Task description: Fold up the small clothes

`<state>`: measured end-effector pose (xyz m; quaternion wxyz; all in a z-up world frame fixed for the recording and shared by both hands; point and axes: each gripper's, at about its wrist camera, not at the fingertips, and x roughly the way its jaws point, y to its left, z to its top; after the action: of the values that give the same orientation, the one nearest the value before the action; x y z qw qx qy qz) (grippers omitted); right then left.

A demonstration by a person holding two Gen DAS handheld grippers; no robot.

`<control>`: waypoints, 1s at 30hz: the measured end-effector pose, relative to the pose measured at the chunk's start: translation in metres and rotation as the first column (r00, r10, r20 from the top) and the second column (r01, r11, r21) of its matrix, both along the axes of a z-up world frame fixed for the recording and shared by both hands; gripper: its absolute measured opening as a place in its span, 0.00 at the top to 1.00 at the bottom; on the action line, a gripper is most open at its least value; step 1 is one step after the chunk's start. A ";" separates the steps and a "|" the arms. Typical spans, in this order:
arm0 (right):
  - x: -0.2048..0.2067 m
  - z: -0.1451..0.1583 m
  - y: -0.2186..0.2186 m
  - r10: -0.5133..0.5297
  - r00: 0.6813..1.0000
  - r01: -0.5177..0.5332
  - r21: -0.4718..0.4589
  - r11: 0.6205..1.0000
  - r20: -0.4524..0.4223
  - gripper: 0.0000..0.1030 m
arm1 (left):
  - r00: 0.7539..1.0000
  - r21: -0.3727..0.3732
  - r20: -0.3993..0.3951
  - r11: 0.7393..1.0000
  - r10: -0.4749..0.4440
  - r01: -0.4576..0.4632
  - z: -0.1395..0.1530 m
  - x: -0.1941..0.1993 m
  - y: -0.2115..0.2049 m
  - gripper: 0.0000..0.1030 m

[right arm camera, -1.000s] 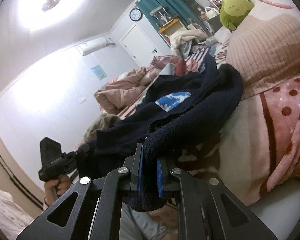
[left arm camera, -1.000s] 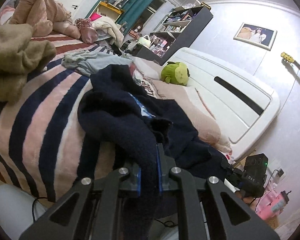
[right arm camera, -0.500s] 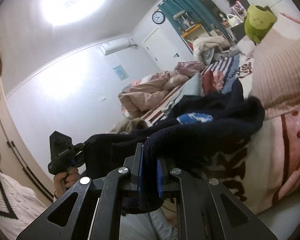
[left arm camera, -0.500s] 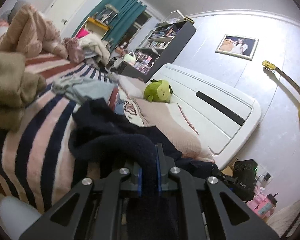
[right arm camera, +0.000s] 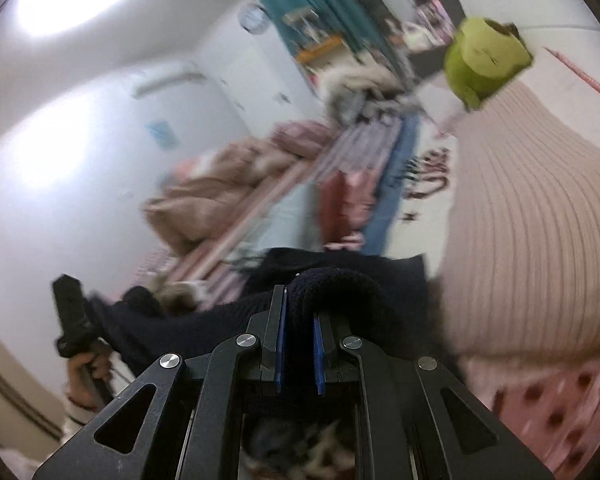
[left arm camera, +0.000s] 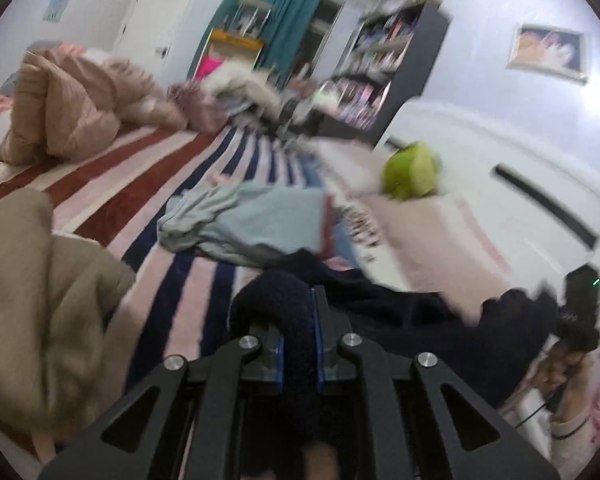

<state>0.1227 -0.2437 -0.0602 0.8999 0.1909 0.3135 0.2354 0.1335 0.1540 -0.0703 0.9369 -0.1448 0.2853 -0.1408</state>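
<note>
- Looking through the left wrist view first: the left gripper (left arm camera: pixel 298 334) is clamped tight on a thick roll of the fuzzy dark navy garment (left arm camera: pixel 400 312), which stretches off to the right above the striped pink, navy and red blanket (left arm camera: pixel 148 184).
- Far right edge, the right gripper (left arm camera: pixel 580 304) is barely a dark blob at the other end of the cloth, with the hand below it partly cut off.
- Past that, a crumpled pale blue-grey garment (left arm camera: pixel 240 226), a tan fleecy heap (left arm camera: pixel 40 300) filling the left side, and a green plush toy (left arm camera: pixel 412 174). Pretty smeary, so the shelf stuff is unreadable.
- Right wrist view: right gripper (right arm camera: pixel 299 338) pinched shut on another bunched fold of the navy garment (right arm camera: pixel 340 284), which sags left to the left gripper (right arm camera: pixel 70 320).
- A ribbed pink knit pillow (right arm camera: pixel 520 240) sits just right of the fabric. Background's all motion blur, and what's under the fingers is too dark to tell.
</note>
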 end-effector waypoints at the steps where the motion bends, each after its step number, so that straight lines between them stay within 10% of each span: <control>1: 0.019 -0.003 0.001 -0.012 0.999 0.011 -0.027 1.000 -0.035 0.94 | 0.999 0.028 -0.029 1.000 0.014 -0.013 -0.005 0.020 -0.003 0.91; 8: 0.118 -0.044 0.002 -0.100 0.969 0.065 -0.156 0.986 -0.225 0.81 | 0.969 0.091 -0.244 0.996 0.041 -0.020 -0.062 0.123 -0.011 0.82; 11: 0.124 -0.049 -0.008 -0.103 0.968 0.068 -0.155 0.986 -0.230 0.41 | 0.963 0.064 -0.268 0.998 -0.010 0.029 -0.065 0.123 -0.008 0.77; 13: 0.119 -0.042 -0.010 -0.084 0.977 0.050 -0.174 0.984 -0.197 0.37 | 0.975 -0.009 -0.211 0.998 -0.069 0.069 -0.048 0.106 -0.001 0.63; 15: 0.111 -0.030 -0.007 -0.050 0.985 0.012 -0.227 0.974 -0.163 0.34 | 0.974 -0.066 -0.157 0.985 -0.165 0.157 -0.028 0.089 0.000 0.18; 19: 0.099 -0.017 0.021 0.029 0.993 -0.072 -0.397 0.915 -0.115 0.26 | 0.977 0.115 -0.061 0.971 -0.206 0.211 0.010 0.056 -0.017 0.13; 25: 0.107 -0.039 0.059 0.104 0.984 -0.169 -0.568 0.806 -0.146 0.23 | 0.942 0.240 -0.149 0.913 -0.300 0.329 -0.001 0.064 -0.051 0.07; 28: 0.119 -0.063 0.076 0.100 0.976 -0.201 -0.640 0.742 -0.191 0.24 | 0.946 0.337 -0.248 0.897 -0.207 0.285 -0.035 0.083 -0.066 0.07; 29: 0.122 -0.068 0.080 0.087 0.979 -0.190 -0.680 0.709 -0.183 0.27 | 0.947 0.345 -0.279 0.905 -0.156 0.251 -0.050 0.093 -0.066 0.07; 30: 0.126 -0.072 0.083 0.065 0.984 -0.166 -0.720 0.674 -0.166 0.56 | 0.946 0.330 -0.292 0.914 -0.138 0.235 -0.058 0.100 -0.064 0.07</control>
<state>0.2482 -0.1611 -0.1323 0.8628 -0.1895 0.4489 0.1346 0.2331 0.0899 -0.1285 0.8833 0.0403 0.4406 -0.1549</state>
